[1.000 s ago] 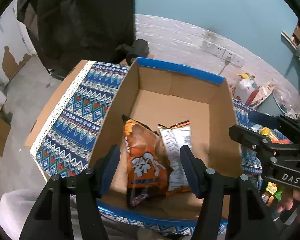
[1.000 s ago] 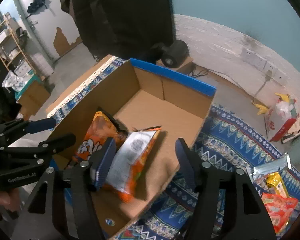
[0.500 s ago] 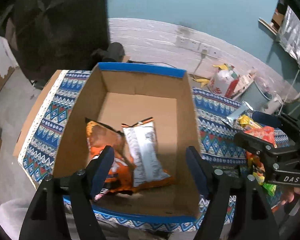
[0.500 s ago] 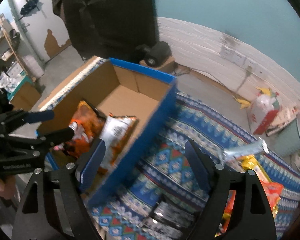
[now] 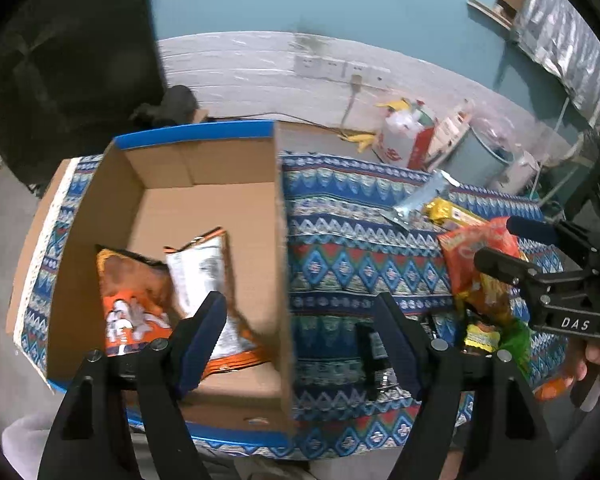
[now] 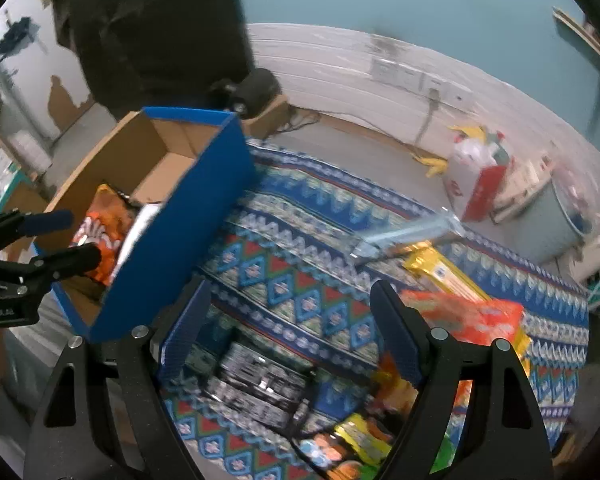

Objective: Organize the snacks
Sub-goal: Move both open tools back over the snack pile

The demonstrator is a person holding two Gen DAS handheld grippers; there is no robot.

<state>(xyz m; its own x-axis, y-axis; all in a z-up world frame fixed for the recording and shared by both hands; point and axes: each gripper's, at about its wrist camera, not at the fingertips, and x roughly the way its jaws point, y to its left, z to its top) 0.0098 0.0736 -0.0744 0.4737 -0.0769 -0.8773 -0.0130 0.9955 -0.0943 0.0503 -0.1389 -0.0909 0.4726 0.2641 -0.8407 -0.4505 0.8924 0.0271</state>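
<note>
An open cardboard box (image 5: 278, 216) with a blue rim holds two orange chip bags (image 5: 134, 304), one lying back-up (image 5: 204, 268). My left gripper (image 5: 300, 340) is open and straddles the box's right wall, pressing on nothing. My right gripper (image 6: 290, 336) is open above a black snack packet (image 6: 260, 384) on the cloth, with nothing held. Right of it lie an orange bag (image 6: 464, 316), a yellow packet (image 6: 440, 268) and a silver packet (image 6: 404, 236). Each view shows the other gripper at its edge: right gripper (image 5: 508, 248), left gripper (image 6: 66, 238).
A patterned blue cloth (image 6: 300, 280) covers the table. More small packets (image 6: 360, 440) lie near its front edge. On the floor behind stand a white-and-red bag (image 6: 476, 176) and a pale bin (image 6: 548, 216). A dark object (image 5: 172, 104) sits behind the box.
Both grippers have moved right, away from over the box toward the loose snacks, and their jaws stand wider. The two chip bags stay lying in the box.
</note>
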